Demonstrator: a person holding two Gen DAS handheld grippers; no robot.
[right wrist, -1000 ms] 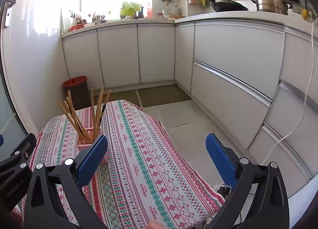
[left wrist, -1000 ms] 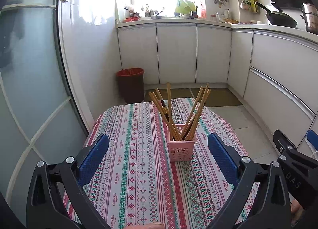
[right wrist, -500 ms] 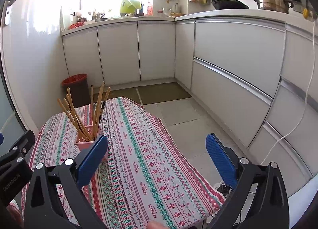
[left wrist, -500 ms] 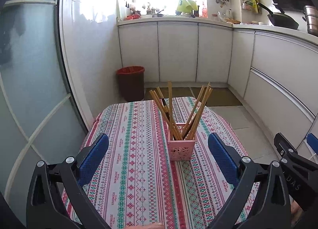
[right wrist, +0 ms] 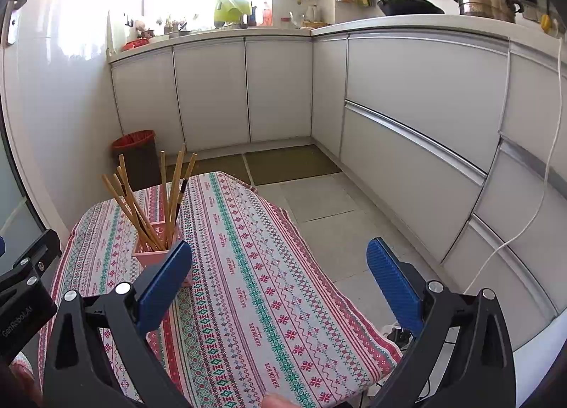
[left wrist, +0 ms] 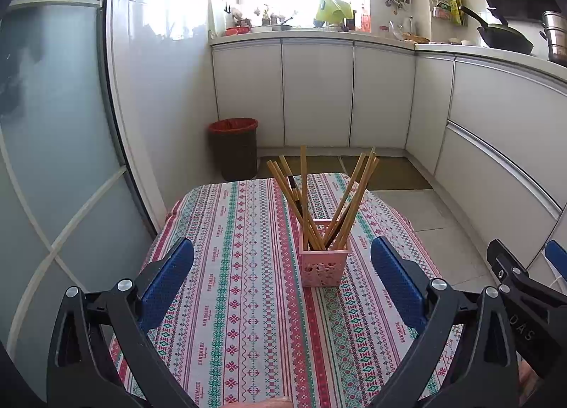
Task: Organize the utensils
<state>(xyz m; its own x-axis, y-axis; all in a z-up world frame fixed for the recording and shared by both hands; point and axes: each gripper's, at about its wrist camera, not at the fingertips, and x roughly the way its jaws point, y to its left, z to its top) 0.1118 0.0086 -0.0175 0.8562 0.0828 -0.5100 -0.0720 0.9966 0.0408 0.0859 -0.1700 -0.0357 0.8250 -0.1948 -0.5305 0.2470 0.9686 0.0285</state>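
A small pink perforated basket [left wrist: 324, 266] stands upright on the patterned tablecloth [left wrist: 241, 266], holding several wooden chopsticks [left wrist: 308, 202] fanned out, one dark-tipped. My left gripper [left wrist: 283, 273] is open, its blue pads wide apart, short of the basket and empty. In the right wrist view the same basket [right wrist: 152, 253] sits at the left, partly behind the left blue pad [right wrist: 164, 282]. My right gripper [right wrist: 280, 277] is open and empty over the table's right half. The right gripper's black body [left wrist: 524, 305] shows at the left wrist view's right edge.
White kitchen cabinets [right wrist: 407, 99] wrap the back and right. A dark bin with a red liner [left wrist: 234, 149] stands on the floor past the table. A glass door [left wrist: 53, 160] lines the left. The table's right edge [right wrist: 319, 266] drops to tiled floor; a white cable [right wrist: 531, 216] hangs there.
Both views have shifted slightly, as if both grippers drew back and rose a little from the basket. Both stay open and empty.
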